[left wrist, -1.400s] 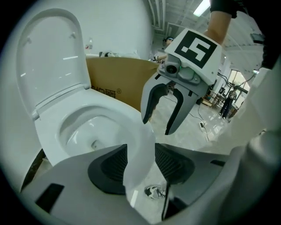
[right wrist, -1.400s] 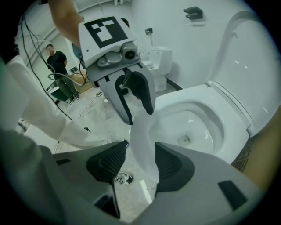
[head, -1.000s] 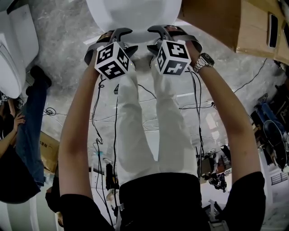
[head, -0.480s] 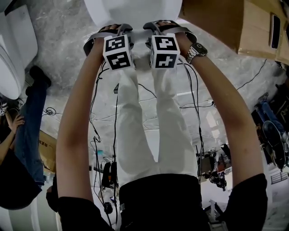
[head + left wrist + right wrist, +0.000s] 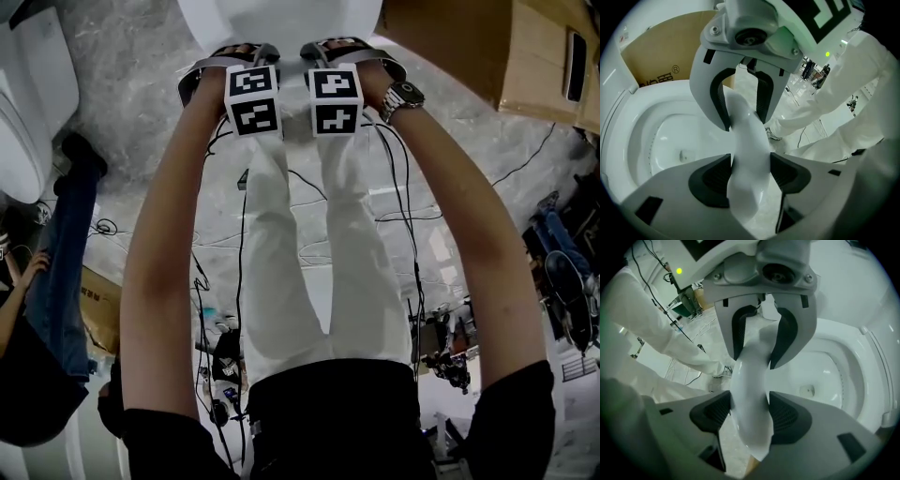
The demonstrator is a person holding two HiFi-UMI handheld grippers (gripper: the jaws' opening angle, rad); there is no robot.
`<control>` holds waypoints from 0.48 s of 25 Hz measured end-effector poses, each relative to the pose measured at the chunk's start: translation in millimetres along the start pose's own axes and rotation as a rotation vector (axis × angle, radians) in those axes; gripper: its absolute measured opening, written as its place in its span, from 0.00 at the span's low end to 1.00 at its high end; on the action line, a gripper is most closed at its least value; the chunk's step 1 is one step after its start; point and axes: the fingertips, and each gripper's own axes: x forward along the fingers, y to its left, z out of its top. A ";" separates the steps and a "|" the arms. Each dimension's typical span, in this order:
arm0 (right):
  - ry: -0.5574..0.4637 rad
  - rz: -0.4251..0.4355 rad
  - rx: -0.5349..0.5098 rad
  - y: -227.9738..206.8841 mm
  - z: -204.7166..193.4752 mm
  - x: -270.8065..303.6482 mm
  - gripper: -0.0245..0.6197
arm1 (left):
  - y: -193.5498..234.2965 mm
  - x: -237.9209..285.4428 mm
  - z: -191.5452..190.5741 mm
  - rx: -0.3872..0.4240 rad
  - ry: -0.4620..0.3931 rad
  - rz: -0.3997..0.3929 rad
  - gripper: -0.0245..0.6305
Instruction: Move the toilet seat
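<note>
1. The left gripper (image 5: pixel 750 176) has its jaws closed on the seat (image 5: pixel 744 129). The dark pads press both faces of the white front rim, which runs straight up between them.
2. The right gripper (image 5: pixel 750 416) grips the same rim in the same way, with its jaws shut tight on the seat's two faces. Each gripper view shows the other gripper just ahead on the rim, so the two holds sit just beside each other.
3. The seat is at the front of the toilet, over the bowl (image 5: pixel 665 140). It shows edge-on with the bowl open to one side, so it appears lifted off the bowl rim. How far it is lifted I cannot tell.
4. In the head view both arms reach forward to the toilet (image 5: pixel 281 19). A box (image 5: pixel 450 47) stands beside it, and cables (image 5: pixel 309 216) trail over the floor (image 5: pixel 141 56) round the person's feet.
5. Risks, as I judge them:
   - The rim looks smooth and rounded, so it could slide out of the pads and the seat could slam onto the bowl.
   - If one gripper rises faster than the other, the seat would twist against its hinge.
   - With the holds so close together, the grippers could knock each other.
   - A step back could catch the cables.
</note>
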 end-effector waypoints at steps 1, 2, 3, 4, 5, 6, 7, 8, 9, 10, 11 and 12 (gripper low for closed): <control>0.008 0.001 -0.003 0.3 -1.2 1.0 0.42 | -0.2 0.3 0.7 0.002 0.003 -0.002 0.42; 0.015 0.004 -0.002 0.4 -1.9 1.5 0.42 | -0.2 0.6 1.0 0.005 0.008 -0.005 0.42; 0.021 0.009 0.000 0.0 -2.1 1.7 0.42 | 0.2 0.9 1.0 0.008 0.016 -0.007 0.42; 0.028 0.013 0.001 -0.4 -1.9 1.9 0.42 | 0.7 1.0 0.7 0.010 0.026 -0.010 0.42; 0.037 0.017 -0.002 -0.2 -1.6 2.2 0.42 | 0.8 1.2 0.5 0.009 0.035 -0.012 0.43; 0.044 0.021 -0.006 0.4 -1.6 2.5 0.42 | 0.8 1.4 0.8 0.006 0.042 -0.012 0.44; 0.049 0.025 -0.009 0.9 -2.2 2.5 0.42 | 0.8 1.6 1.6 0.003 0.045 -0.010 0.44; 0.048 0.027 -0.011 0.9 -3.3 2.2 0.42 | 1.4 1.9 2.8 0.002 0.043 -0.005 0.44; 0.043 0.026 -0.011 0.3 -4.5 1.4 0.42 | 2.4 1.9 4.2 0.001 0.037 0.001 0.44; 0.035 0.020 -0.011 -0.4 -5.4 0.4 0.42 | 3.4 1.6 5.3 0.003 0.031 0.007 0.44; 0.026 0.012 -0.012 -0.7 -5.6 -0.6 0.42 | 3.6 0.9 5.8 0.006 0.027 0.011 0.44; 0.017 0.004 -0.015 -0.3 -5.3 -1.5 0.42 | 3.0 0.2 5.9 0.009 0.025 0.013 0.44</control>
